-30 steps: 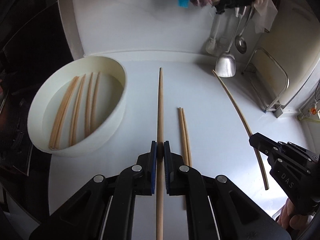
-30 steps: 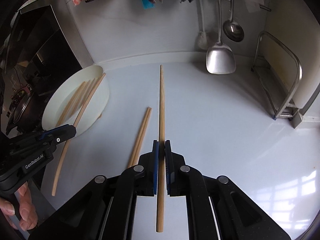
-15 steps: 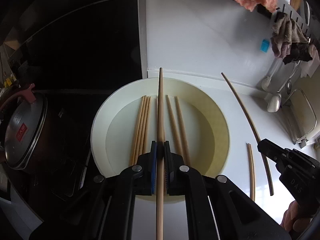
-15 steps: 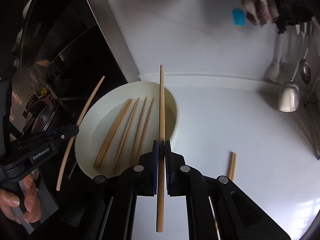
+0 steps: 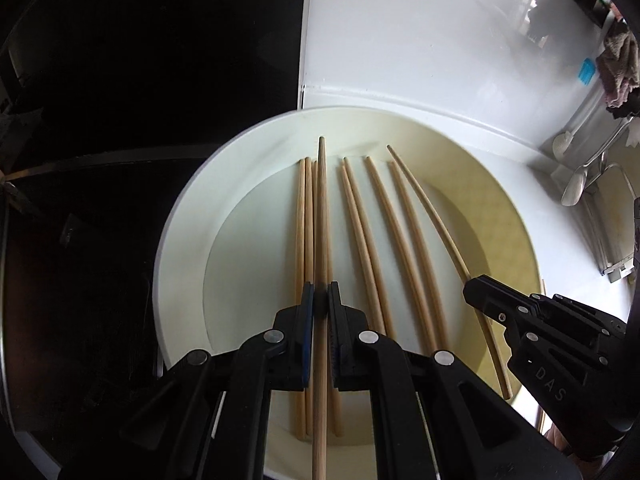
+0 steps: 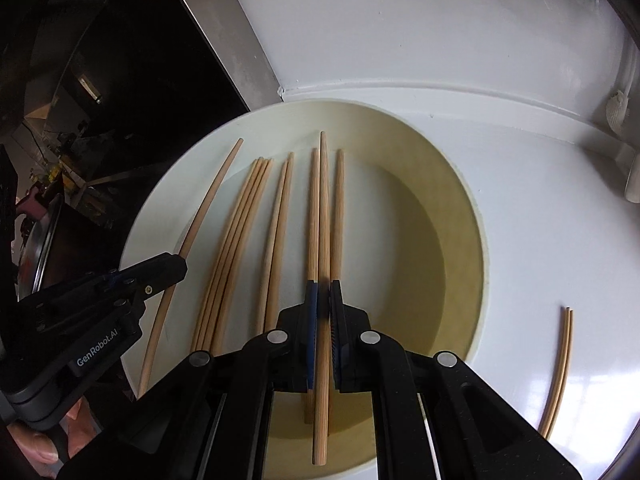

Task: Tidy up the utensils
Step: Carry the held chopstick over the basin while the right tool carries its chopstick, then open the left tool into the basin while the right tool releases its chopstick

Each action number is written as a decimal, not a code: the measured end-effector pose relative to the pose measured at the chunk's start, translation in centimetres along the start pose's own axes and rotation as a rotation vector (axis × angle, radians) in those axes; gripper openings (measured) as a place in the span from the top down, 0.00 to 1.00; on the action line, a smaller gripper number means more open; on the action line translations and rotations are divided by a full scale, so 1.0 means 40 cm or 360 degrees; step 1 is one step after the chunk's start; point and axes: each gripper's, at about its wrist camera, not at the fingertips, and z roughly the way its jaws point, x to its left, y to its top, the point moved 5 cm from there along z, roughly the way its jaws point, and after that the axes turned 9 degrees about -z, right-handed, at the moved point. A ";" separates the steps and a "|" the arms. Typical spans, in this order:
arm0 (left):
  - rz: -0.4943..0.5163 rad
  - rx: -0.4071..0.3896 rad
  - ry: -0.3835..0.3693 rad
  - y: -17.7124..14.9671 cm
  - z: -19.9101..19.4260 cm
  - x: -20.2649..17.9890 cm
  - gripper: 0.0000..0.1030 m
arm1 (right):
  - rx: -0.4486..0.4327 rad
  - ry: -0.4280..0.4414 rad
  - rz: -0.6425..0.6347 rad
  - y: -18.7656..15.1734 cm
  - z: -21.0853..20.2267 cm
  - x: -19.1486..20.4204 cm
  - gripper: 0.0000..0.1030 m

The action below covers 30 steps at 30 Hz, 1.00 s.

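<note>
A round white bowl [image 5: 176, 240] [image 6: 478, 240] lies below both grippers, with several wooden chopsticks [image 5: 372, 240] [image 6: 240, 220] side by side in it. My left gripper [image 5: 320, 300] is shut on one chopstick [image 5: 322, 220], held lengthwise over the bowl. From the right wrist view this gripper [image 6: 182, 264] shows at the left with its chopstick [image 6: 208, 200] over the bowl's left rim. My right gripper [image 6: 323, 288] is shut on another chopstick [image 6: 324, 200] above the bowl's middle. In the left wrist view it [image 5: 472, 284] enters from the right with that chopstick [image 5: 432, 208].
A pair of chopsticks [image 6: 560, 368] lies on the white counter right of the bowl. A dark stove area [image 5: 120, 160] borders the bowl on the left. Ladles [image 5: 572, 188] and cloths [image 5: 620, 64] hang at the far right wall. A person's hand [image 6: 40, 440] holds the left gripper.
Both grippers have swept left from over the counter to over the bowl and sunk a little, each still shut on its chopstick. The bowl now fills both views.
</note>
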 end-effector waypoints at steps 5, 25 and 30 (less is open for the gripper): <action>0.0002 0.0058 -0.0018 0.007 0.051 0.004 0.93 | 0.0067 -0.0014 0.0051 -0.006 0.035 -0.009 0.94; -0.0026 0.0026 0.0051 0.023 0.043 0.024 0.54 | 0.0017 -0.0075 0.0086 0.003 0.009 -0.019 0.76; -0.0008 -0.0077 0.0044 0.024 -0.009 0.021 0.26 | -0.0042 -0.0092 0.0076 -0.003 -0.037 -0.017 0.68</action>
